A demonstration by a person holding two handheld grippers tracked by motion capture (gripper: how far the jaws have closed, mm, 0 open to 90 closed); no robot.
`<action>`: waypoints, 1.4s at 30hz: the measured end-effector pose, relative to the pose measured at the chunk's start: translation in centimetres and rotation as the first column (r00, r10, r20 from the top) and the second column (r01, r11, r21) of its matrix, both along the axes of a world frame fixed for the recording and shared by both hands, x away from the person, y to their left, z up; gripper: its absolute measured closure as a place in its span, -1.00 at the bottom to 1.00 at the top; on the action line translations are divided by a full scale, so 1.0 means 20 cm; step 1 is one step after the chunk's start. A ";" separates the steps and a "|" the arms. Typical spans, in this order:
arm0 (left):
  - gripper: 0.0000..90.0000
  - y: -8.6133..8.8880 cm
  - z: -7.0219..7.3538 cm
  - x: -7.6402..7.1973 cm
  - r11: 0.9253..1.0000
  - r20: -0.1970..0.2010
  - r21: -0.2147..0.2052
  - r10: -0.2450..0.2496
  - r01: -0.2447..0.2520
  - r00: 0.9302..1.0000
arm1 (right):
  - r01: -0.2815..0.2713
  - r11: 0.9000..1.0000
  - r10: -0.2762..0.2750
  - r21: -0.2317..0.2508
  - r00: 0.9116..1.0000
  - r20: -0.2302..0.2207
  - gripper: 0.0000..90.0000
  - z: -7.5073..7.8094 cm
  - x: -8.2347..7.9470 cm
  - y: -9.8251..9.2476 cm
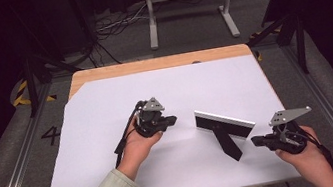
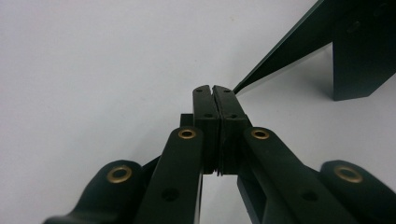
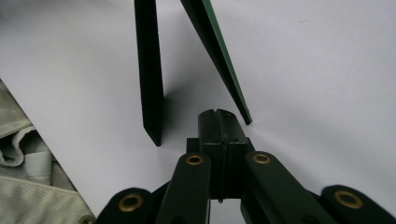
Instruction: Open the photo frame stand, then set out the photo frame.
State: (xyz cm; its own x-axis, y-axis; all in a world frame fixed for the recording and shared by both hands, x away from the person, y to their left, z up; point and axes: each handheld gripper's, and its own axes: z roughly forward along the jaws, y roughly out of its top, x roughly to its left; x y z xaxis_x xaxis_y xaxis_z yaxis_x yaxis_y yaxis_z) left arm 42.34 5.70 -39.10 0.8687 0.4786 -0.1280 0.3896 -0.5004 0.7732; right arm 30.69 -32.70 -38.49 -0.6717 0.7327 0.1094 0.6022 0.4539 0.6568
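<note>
In the high view, a standing picture frame (image 1: 224, 124) is seen on the white table sheet (image 1: 112, 147) between the left gripper (image 1: 173, 120) and right gripper (image 1: 255, 140).

In the left gripper view, the jaws are pressed together, empty, near the frame's edge (image 2: 280, 60).

In the right gripper view, the jaws are likewise closed, empty, beside the back stand (image 3: 149, 79). Before any grasp, both should be opened and the stand avoided.

The picture frame (image 1: 224, 124) has a matt black back and stand. A smooth white paper sheet (image 1: 107, 113) covers the wooden table (image 1: 150, 64). The grippers' black jaws look like matt plastic with brass rivets.
</note>
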 end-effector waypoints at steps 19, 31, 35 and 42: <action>0.82 0.09 0.04 0.01 0.998 0.051 0.009 0.055 -0.056 0.997 | 0.020 1.000 -0.019 0.010 1.000 -0.012 1.00 -0.08 0.06 0.00; 0.75 0.11 0.04 0.02 0.998 0.043 0.002 0.068 -0.069 0.997 | 0.037 0.999 -0.034 0.033 0.997 -0.063 1.00 -0.16 0.11 0.00; 0.75 0.11 0.04 0.02 0.998 0.043 0.004 0.068 -0.068 0.997 | 0.038 0.999 -0.036 0.027 0.996 -0.078 1.00 -0.18 0.12 0.00; 0.74 0.12 0.04 0.02 0.998 0.042 0.002 0.070 -0.070 0.997 | 0.048 0.999 -0.045 0.023 0.993 -0.105 1.00 -0.22 0.14 0.02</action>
State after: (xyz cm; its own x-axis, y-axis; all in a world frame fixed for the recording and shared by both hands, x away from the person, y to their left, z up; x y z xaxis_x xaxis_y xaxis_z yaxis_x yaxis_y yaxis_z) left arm 42.72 8.01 -38.33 0.8376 0.5387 -0.0907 0.3912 -0.4756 0.7879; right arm 33.40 -32.39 -42.88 -0.6209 0.7590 0.1960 0.6881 0.4078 0.6002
